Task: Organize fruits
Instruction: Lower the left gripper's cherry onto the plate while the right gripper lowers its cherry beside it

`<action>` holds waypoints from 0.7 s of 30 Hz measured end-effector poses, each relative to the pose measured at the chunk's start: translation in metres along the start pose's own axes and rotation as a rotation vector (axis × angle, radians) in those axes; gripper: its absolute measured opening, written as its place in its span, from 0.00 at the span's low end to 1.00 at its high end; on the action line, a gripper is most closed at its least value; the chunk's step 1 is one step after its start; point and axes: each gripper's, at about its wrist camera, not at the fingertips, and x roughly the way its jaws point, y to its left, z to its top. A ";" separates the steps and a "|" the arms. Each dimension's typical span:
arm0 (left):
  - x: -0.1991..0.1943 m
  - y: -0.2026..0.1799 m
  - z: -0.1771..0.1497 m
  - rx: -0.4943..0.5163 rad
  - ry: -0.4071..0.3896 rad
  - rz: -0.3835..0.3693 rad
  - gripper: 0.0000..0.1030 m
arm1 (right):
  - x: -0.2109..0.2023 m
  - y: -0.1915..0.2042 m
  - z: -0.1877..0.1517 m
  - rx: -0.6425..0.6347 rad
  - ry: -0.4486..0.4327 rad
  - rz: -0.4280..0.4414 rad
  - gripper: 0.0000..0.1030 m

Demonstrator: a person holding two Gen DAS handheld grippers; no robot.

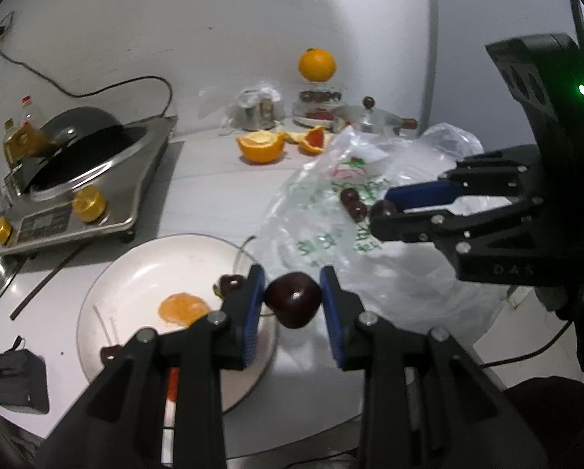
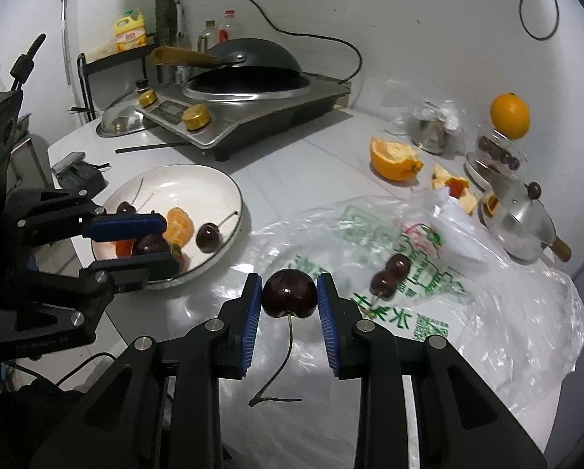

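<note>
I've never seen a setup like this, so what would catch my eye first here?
Probably the dark cherries: the left gripper pinches one cherry at the white plate, and the right gripper pinches a stemmed cherry above the plastic bag. Next, the whole orange perched on a jar by the wall.

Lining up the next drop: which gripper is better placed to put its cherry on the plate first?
Left. The left gripper holds its cherry over the white plate; the right gripper holds a cherry beside the plastic bag.
</note>
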 end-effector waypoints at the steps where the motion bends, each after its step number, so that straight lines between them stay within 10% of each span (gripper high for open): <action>1: -0.001 0.003 -0.001 -0.006 -0.001 0.003 0.29 | 0.001 0.003 0.002 -0.004 0.000 0.004 0.30; 21: -0.008 0.060 -0.012 -0.088 -0.014 0.060 0.29 | 0.026 0.038 0.032 -0.068 0.022 0.029 0.30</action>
